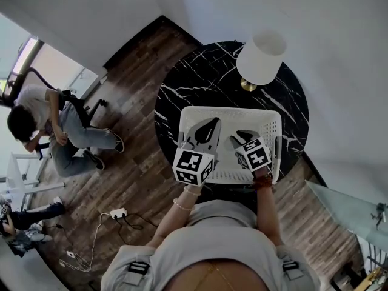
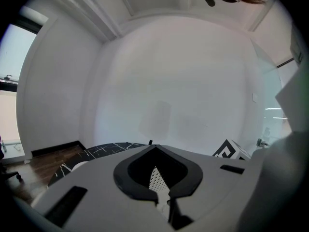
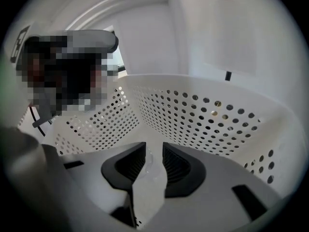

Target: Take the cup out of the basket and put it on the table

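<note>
A white perforated basket (image 1: 230,110) stands on the round black marble table (image 1: 200,77). Both grippers are over it. My right gripper (image 1: 242,137) reaches down inside the basket (image 3: 207,120). In the right gripper view its jaws (image 3: 153,151) stand a narrow gap apart, with the thin wall of a clear, faintly visible cup (image 3: 147,166) between the pads. In the head view the cup is hidden under the grippers. My left gripper (image 1: 209,126) hovers above the basket's left half. Its jaws (image 2: 155,149) are shut with nothing in them, pointing towards the wall.
A white table lamp (image 1: 262,56) stands at the table's far side, behind the basket. Bare marble (image 2: 106,149) shows left of the basket. A person (image 1: 42,111) sits on a chair on the wooden floor to the left, and a power strip (image 1: 118,213) lies there.
</note>
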A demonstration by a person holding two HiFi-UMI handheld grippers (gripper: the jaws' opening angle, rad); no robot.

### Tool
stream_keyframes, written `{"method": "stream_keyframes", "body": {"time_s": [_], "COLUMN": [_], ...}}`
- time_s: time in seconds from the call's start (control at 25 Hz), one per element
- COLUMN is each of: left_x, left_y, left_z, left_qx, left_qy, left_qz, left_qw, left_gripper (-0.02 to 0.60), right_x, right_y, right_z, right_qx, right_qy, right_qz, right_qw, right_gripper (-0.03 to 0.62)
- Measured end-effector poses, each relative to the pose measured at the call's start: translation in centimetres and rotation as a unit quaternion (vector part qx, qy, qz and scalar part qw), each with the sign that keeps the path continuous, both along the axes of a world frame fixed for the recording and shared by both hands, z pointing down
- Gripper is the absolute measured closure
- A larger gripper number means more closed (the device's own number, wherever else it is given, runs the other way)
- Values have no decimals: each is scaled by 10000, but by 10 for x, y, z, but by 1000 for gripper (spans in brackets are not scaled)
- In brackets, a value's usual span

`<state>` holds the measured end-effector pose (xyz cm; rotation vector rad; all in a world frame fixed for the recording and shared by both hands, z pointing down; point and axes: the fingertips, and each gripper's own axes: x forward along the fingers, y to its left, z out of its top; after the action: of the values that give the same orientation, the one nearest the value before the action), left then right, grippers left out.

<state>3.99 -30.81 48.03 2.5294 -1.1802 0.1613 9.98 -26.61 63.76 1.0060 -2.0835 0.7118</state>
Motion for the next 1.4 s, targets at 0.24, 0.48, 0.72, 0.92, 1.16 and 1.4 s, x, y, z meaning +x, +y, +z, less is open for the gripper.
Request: {"method": "stream_keyframes", "body": {"time_s": [0.24,0.48,0.72,0.92,1.16,1.4], "left_x": [4,5,2,-4,-6,-6], "left_y": [-5,-8,-11,-13,-11,-9], "left_z": [7,13,17,19,20,19], "left_qx": [-109,-167,-206,-238,-253,-237], "left_qy": [-10,-34,-53,-54,-35,-29], "left_qz": [-33,-102,-198,-301,-354,-354], "left_qw": [9999,9998,9996,9992,9990,9991], "left_gripper": [575,575,575,575,575,575], "right_x": [-1,-4,-8,-11,-10,-9], "right_y": [0,7,4,5,4,2], "right_z": [15,31,41,49,50,52], "right_qx": [-270,-517,-662,-788,-809,-677], "right_qy": [-154,-22,31,84,174,334], "right_qz": [-181,-453,-571,-628,-564,-574], "right_qw": [9994,9976,9962,9949,9950,9955], "right_gripper": [491,491,491,491,491,496]}}
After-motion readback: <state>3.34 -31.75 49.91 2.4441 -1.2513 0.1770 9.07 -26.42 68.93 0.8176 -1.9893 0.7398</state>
